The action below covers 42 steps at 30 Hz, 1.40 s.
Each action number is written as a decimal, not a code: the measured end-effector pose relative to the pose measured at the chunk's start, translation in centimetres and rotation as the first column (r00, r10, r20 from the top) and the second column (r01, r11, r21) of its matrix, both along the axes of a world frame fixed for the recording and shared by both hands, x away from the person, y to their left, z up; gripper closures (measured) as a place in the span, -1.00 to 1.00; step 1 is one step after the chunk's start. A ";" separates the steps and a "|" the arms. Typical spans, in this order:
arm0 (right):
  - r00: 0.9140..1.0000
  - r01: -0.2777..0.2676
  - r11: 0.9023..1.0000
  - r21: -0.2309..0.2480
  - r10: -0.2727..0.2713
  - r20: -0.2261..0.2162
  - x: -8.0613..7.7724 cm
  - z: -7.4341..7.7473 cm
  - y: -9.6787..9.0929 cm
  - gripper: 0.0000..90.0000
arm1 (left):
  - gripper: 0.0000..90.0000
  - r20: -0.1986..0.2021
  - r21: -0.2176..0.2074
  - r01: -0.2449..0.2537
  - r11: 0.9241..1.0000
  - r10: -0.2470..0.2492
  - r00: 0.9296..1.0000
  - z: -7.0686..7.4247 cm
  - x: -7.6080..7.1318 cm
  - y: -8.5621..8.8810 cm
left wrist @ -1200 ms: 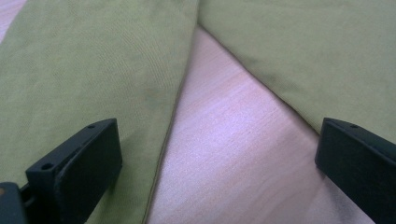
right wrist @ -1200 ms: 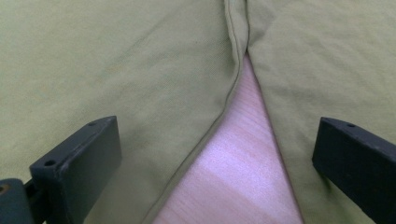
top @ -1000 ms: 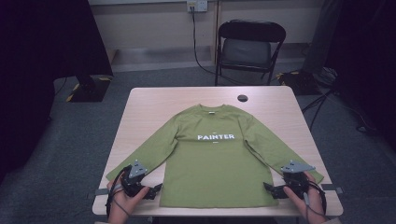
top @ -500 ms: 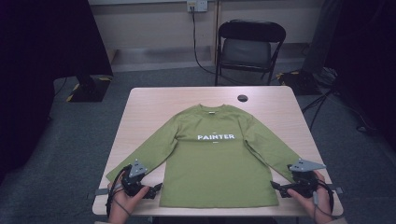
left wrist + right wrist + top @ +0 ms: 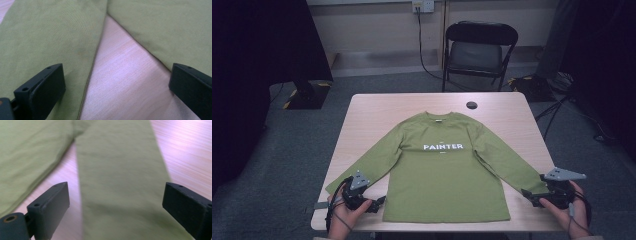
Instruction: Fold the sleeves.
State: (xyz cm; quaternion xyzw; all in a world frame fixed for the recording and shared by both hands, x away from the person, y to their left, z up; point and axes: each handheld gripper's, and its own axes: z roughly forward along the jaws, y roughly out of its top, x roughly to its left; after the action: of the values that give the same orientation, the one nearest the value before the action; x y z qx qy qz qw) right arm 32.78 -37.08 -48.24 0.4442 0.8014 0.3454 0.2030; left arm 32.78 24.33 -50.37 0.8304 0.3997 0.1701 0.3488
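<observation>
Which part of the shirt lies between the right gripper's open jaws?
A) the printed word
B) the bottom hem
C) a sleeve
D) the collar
C: in the right gripper view a green sleeve of the shirt runs up between the wide-apart jaws of the right gripper.

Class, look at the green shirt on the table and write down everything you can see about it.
The green shirt is a long-sleeved olive top of soft knit-looking fabric with white "PAINTER" lettering on the chest. It lies flat and face up on the wooden table, collar away from the person, both sleeves spread diagonally outward. The left gripper is open at the gap between sleeve and body; the right gripper, open, straddles the other sleeve without pinching it.
</observation>
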 end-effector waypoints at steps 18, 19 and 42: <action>0.992 0.120 0.993 0.014 -0.119 -0.039 -1.1 -1.3 -4.3 -0.54 | -1.00 -0.001 -0.003 -0.002 1.000 0.002 1.000 0.0 0.0 0.0; 0.992 0.123 0.992 0.013 -0.123 -0.036 -1.2 -1.3 -4.4 -0.50 | -1.00 -0.001 -0.003 -0.002 1.000 0.002 1.000 0.0 0.0 0.0; 0.991 0.133 0.989 0.064 -0.133 -0.011 -1.2 -0.1 -4.3 0.87 | -1.00 0.000 -0.002 0.001 1.000 -0.001 1.000 0.0 0.1 0.0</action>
State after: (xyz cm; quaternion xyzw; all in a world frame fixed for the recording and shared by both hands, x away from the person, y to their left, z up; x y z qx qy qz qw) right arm 31.53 -41.40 -48.38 0.5040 0.7592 0.3552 0.2085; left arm 32.83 24.31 -50.39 0.8302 0.3997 0.1696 0.3497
